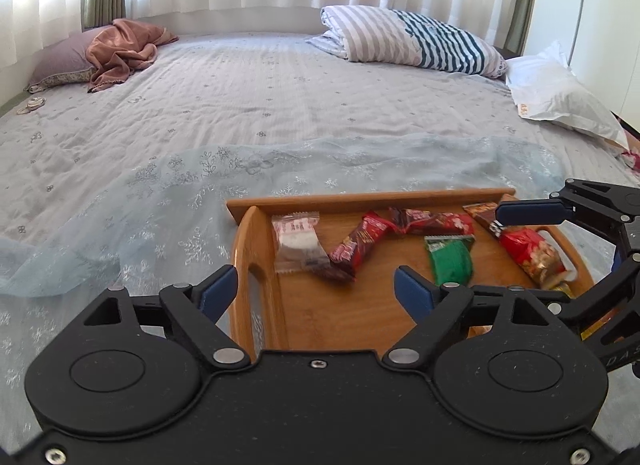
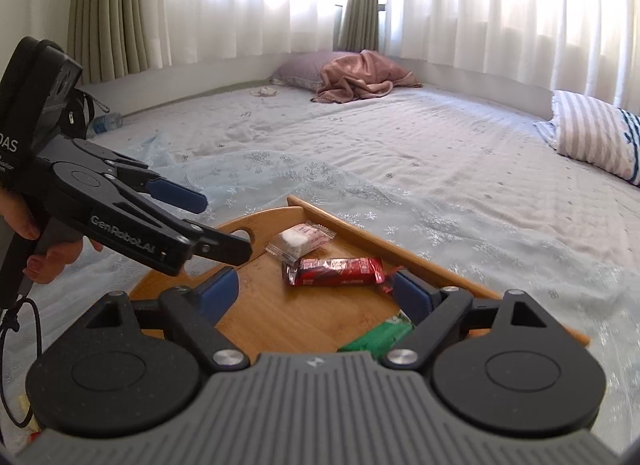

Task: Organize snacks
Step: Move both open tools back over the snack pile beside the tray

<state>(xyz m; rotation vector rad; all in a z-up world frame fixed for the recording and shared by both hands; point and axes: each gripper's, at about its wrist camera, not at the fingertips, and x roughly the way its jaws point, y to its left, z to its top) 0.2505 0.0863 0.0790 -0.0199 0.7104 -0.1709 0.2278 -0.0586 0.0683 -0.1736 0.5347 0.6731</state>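
Both the left gripper (image 1: 316,293) and right gripper (image 2: 316,293) hang with jaws apart, empty, above the wooden tray (image 1: 360,321) of snack packets (image 1: 452,261).

Left gripper (image 1: 316,293) is held open above wooden tray (image 1: 360,201), nothing between its jaws. Tray is set on bed (image 1: 260,105); wrapped snacks (image 1: 400,241) are scattered inside.
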